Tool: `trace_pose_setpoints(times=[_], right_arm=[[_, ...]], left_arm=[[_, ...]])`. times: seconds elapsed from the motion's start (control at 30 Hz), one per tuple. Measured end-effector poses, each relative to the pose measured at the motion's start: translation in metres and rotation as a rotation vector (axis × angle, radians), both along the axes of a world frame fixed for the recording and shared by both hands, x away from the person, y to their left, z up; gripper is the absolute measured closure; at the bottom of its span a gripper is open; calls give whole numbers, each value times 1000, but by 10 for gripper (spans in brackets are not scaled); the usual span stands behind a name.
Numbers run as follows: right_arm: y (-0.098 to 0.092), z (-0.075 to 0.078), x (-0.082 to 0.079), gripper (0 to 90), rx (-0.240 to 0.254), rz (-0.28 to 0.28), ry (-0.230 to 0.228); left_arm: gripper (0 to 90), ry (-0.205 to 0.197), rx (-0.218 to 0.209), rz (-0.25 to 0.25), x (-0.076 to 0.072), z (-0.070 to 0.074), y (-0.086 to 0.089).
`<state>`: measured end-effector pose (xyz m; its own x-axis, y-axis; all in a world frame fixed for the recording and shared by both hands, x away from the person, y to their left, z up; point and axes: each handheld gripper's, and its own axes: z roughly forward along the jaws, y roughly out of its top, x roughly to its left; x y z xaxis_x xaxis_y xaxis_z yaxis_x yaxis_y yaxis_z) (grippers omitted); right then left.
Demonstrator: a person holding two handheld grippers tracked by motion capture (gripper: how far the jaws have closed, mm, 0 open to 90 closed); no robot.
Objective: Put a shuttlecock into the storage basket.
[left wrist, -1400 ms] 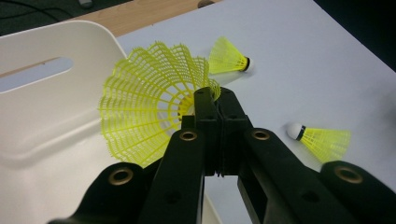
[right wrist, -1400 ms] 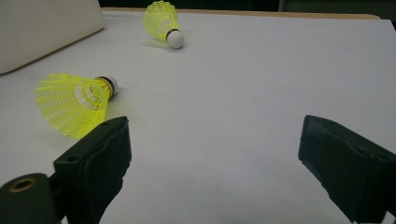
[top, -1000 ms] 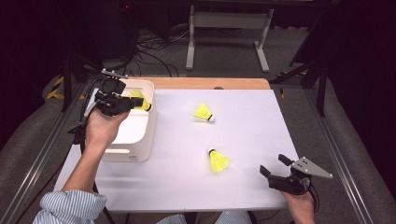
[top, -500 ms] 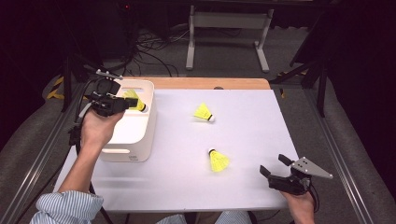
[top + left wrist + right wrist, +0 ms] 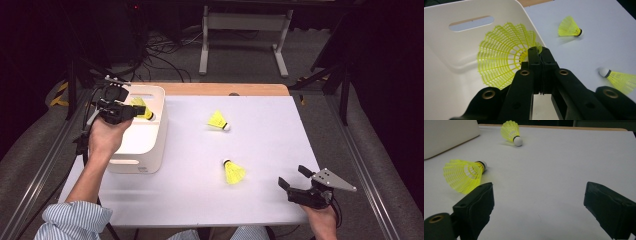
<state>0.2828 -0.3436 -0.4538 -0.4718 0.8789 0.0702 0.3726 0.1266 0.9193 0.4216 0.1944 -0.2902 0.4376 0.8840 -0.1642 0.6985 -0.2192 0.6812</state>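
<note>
left tool [image 5: 539, 53] clamped on shuttlecock [image 5: 501, 61] skirt over white bin [image 5: 454, 45] | right tool [image 5: 537, 205] open, idle | risk: early release near rim drops it onto worktop [image 5: 260, 150]

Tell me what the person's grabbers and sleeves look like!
Both grabbers are black. The left gripper has two long flat jaws with small brass-coloured rings set into the arms behind them. The right gripper has chunky black pads and a grey three-cornered plate on top. A black cable trails from the left one. The person wears a shirt with blue and white stripes, seen at the left sleeve.
</note>
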Motion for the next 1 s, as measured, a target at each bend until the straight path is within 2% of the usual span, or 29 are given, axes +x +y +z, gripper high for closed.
trace_pose_setpoints(times=[1.0], right_arm=[[-1, 0, 0, 100, 1, 2, 0]], left_arm=[[891, 33, 62, 10, 18, -22, -13]])
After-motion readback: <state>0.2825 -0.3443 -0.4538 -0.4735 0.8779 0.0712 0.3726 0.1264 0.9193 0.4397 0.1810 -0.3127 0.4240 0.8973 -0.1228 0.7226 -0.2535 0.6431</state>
